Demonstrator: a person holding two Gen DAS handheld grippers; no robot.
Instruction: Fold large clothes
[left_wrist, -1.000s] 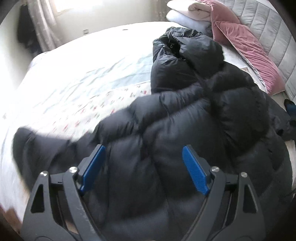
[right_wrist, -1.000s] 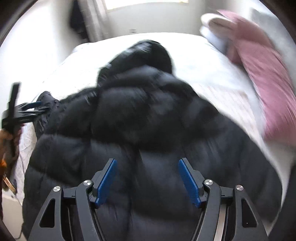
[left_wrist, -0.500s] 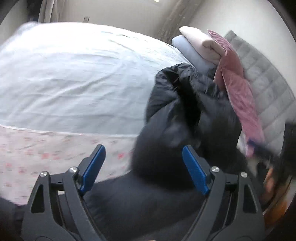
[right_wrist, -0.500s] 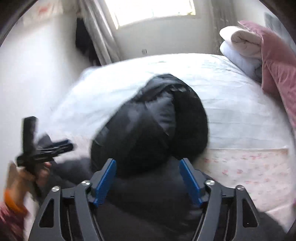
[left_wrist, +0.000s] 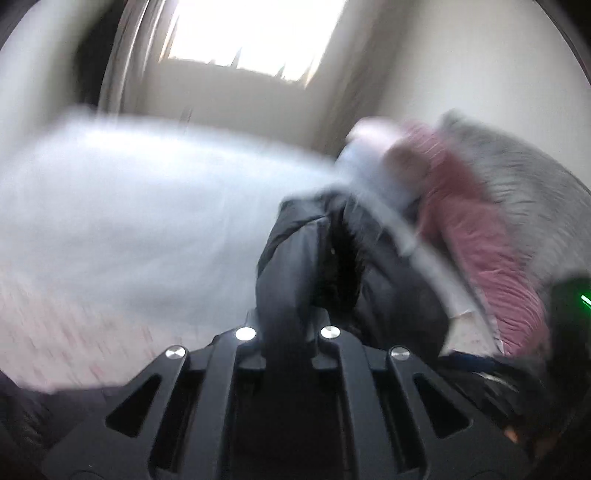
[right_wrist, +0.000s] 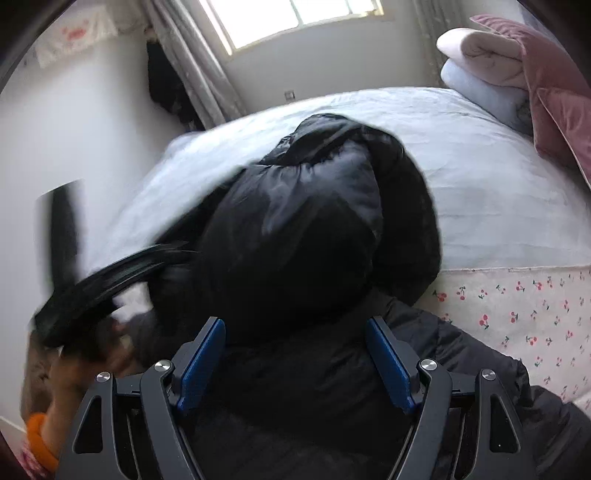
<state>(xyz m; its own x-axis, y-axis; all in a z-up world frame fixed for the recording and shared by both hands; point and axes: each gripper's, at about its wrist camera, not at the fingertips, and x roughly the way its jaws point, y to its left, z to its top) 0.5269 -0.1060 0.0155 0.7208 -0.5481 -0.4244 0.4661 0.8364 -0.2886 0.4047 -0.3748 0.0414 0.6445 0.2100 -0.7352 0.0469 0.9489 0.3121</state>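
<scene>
Black puffer jacket (right_wrist: 306, 236), on bed (right_wrist: 498, 177). Left gripper (left_wrist: 288, 325): clamped on jacket fold near hood. Right gripper (right_wrist: 295, 365): fingers apart above jacket, holding nothing.

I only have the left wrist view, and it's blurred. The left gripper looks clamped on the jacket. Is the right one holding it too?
Observer: No. The right gripper is open, pads wide apart, gripping nothing.
Operator: What lies ahead of it?
Observer: The jacket, with its hood bunched up on the white sheet.
Operator: Does that view show the left gripper?
Observer: Yes, blurred, with its tips at the hood's left edge.
</scene>
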